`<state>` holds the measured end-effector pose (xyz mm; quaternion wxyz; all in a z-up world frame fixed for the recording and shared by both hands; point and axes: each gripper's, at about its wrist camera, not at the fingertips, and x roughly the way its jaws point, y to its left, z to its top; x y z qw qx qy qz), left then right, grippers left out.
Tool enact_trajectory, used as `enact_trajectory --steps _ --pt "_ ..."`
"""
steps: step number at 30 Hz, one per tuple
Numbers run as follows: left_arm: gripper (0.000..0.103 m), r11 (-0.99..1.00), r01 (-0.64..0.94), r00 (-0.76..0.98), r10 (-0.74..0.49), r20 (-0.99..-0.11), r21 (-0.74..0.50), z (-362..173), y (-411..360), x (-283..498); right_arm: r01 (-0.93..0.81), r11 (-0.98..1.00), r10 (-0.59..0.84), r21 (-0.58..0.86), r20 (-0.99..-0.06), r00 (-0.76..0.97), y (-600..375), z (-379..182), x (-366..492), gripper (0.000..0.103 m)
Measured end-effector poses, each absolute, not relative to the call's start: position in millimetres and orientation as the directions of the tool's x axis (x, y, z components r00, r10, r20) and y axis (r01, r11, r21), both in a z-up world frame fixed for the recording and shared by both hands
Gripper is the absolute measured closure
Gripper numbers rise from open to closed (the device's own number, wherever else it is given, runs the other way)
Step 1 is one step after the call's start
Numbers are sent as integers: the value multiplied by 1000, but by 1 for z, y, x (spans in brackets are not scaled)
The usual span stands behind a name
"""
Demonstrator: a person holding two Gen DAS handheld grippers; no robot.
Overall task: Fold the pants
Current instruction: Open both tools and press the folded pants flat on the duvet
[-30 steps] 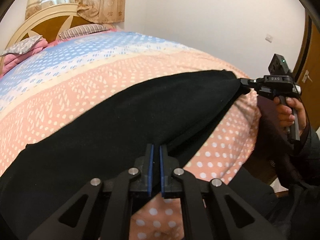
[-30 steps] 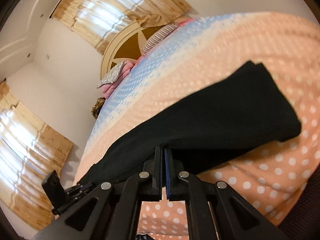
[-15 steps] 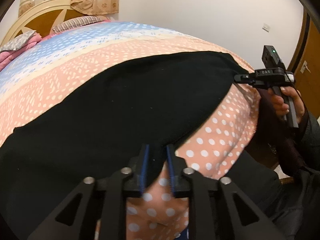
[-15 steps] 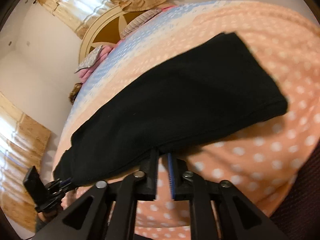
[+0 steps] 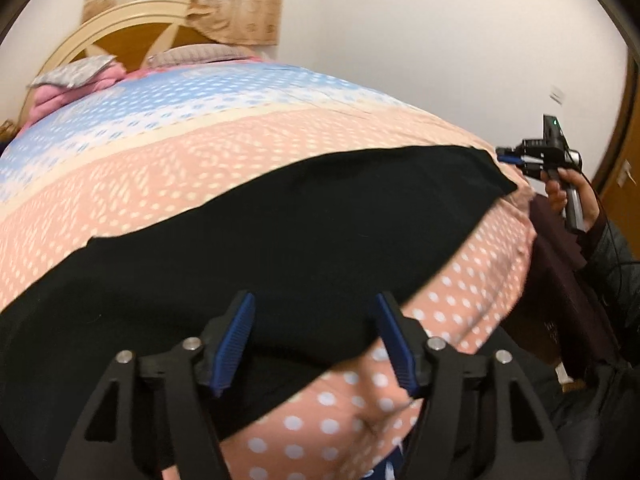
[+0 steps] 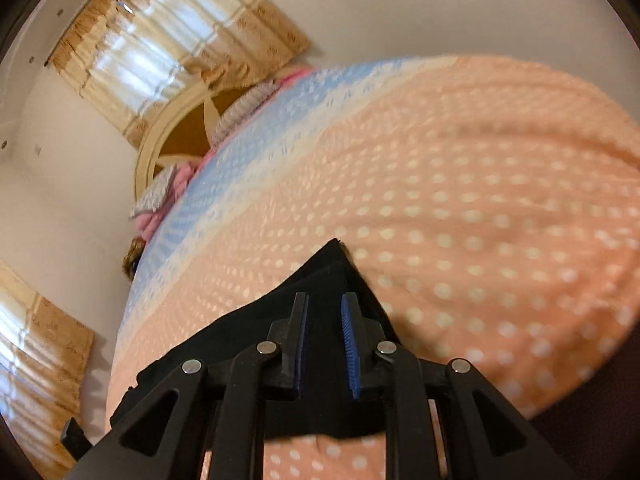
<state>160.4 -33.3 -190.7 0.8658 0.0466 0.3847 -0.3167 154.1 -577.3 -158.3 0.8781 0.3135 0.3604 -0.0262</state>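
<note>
The black pants (image 5: 280, 240) lie lengthwise across the bed (image 5: 200, 152) between both gaping, empty claws, left (image 5: 314, 344) and right (image 6: 324, 344).

The pants (image 5: 280, 240) are plain black. The bed (image 5: 200, 152) beneath them wears a cover in bands: peach-pink with white dots next to the pants, a cream stripe beyond, then light blue with white flecks. Past the blue band lie pink pillows (image 5: 60, 94) with a grey one on top, against a cream and brown headboard (image 5: 132, 36). Both grippers' fingers (image 5: 234, 340) are black with blue pads.
</note>
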Motion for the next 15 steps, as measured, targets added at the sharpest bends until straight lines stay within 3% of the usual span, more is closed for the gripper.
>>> enact_trajectory --steps 5,7,15 --pt "38 805 565 483 -501 -718 -181 -205 -34 165 256 787 239 562 -660 712 -583 -175 175 87" --pt "38 805 562 478 -503 -720 -189 -208 -34 164 248 814 213 525 -667 714 -581 -170 175 102" --pt "38 800 566 470 -510 -720 -197 -206 -35 163 229 875 123 427 -652 748 -580 -129 176 102"
